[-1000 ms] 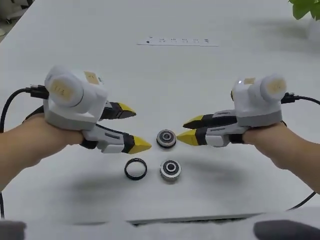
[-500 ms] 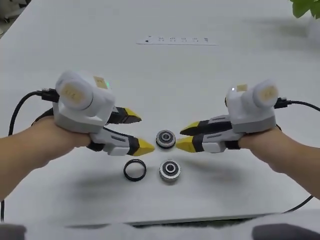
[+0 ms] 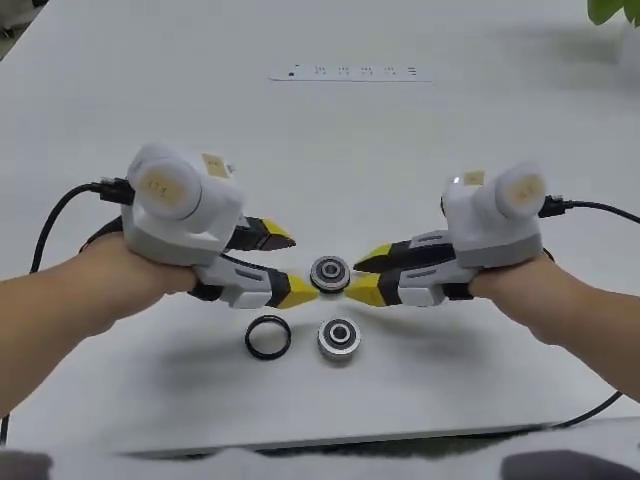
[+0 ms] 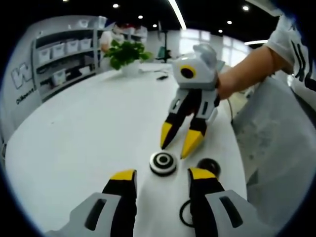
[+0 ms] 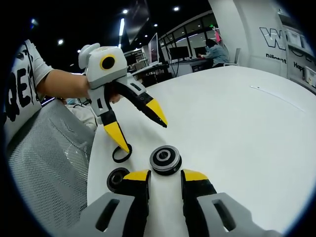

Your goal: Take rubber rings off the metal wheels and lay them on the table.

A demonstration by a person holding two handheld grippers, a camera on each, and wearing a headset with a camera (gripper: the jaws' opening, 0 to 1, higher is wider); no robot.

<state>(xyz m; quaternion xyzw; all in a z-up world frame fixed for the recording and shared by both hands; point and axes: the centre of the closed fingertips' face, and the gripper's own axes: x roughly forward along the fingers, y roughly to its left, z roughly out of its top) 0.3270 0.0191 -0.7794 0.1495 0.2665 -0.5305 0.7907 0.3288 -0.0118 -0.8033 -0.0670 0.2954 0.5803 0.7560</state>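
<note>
Tools meet nose to nose low over the counter (image 3: 450,150): the left tool (image 3: 298,264) has its yellow-tipped jaws spread wide and holds nothing, and the right tool (image 3: 355,276) has its jaws parted more narrowly, also holding nothing. A metal wheel (image 3: 330,273) with a dark outer band lies flat between the two sets of tips; whether any tip touches it cannot be told. Each gripper view shows this wheel just beyond its own jaw tips, centred on the gap, with the other tool angled down at it from the far side.

The head view shows a second wheel (image 3: 340,338) nearer the person, and a loose rubber ring (image 3: 268,337) lying flat just beside it on the left tool's side. In the left gripper view that ring is partly hidden behind one of that tool's own jaws, while the right gripper view shows it whole, beneath the left tool's lower tip.

A white power strip (image 3: 350,72) lies well beyond, and a potted plant (image 4: 126,52) stands at the counter's far end
</note>
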